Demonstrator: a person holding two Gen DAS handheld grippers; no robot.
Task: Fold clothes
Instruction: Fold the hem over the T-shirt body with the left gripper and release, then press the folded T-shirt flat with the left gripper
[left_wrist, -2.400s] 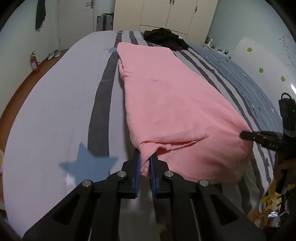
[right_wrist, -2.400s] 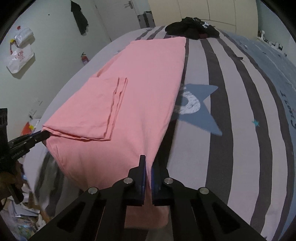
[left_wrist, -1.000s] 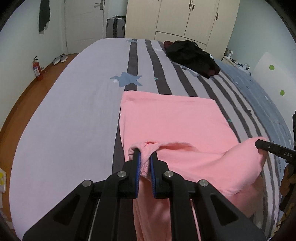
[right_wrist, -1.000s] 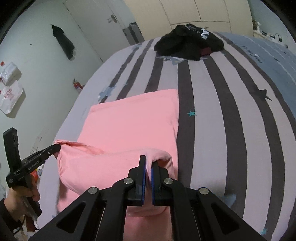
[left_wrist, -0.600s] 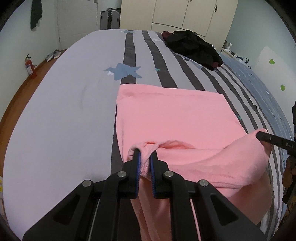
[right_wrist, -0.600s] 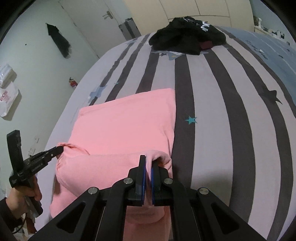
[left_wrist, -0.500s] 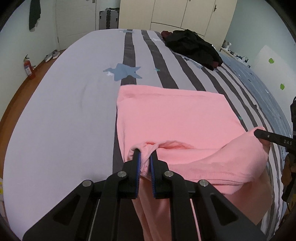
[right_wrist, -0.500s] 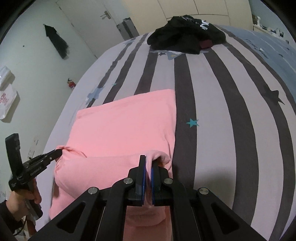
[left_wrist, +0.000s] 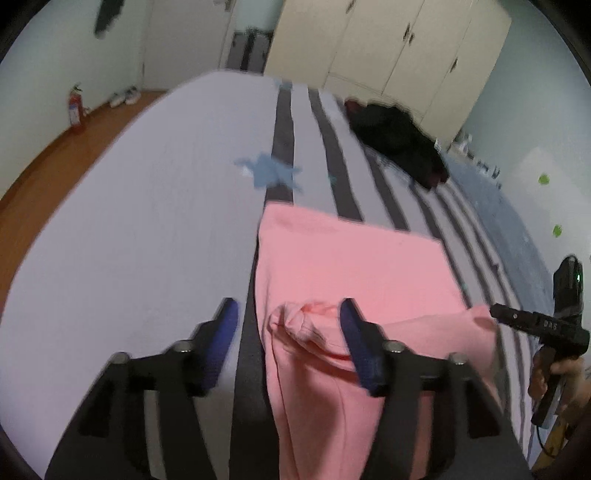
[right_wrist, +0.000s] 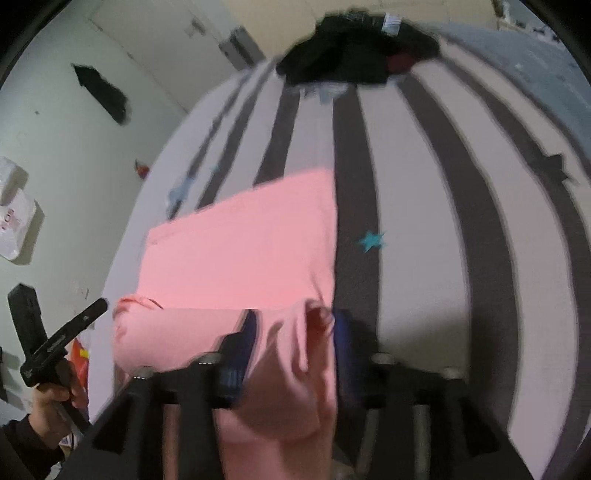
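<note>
A pink garment (left_wrist: 347, 258) lies folded over on the striped bed (left_wrist: 147, 221), its near edge doubled back toward me. My left gripper (left_wrist: 288, 317) is opening; its jaws stand apart and the bunched pink corner (left_wrist: 295, 321) sits loose between them, touching neither pad. In the right wrist view the same pink garment (right_wrist: 243, 243) fills the middle. My right gripper (right_wrist: 293, 325) is opening too, with a released fold of pink cloth (right_wrist: 295, 332) between its spread blue pads. Each view shows the other gripper at the garment's far corner.
A heap of dark clothes (left_wrist: 399, 140) lies at the far end of the bed, before cream wardrobes (left_wrist: 388, 48). A red fire extinguisher (left_wrist: 75, 110) stands on the wooden floor at left. A person's hand (right_wrist: 55, 402) grips the left tool's handle.
Both grippers have gone from clamped on the garment's corners to spread apart, letting the pink cloth go. The raised near edge has sunk onto the layer below.
</note>
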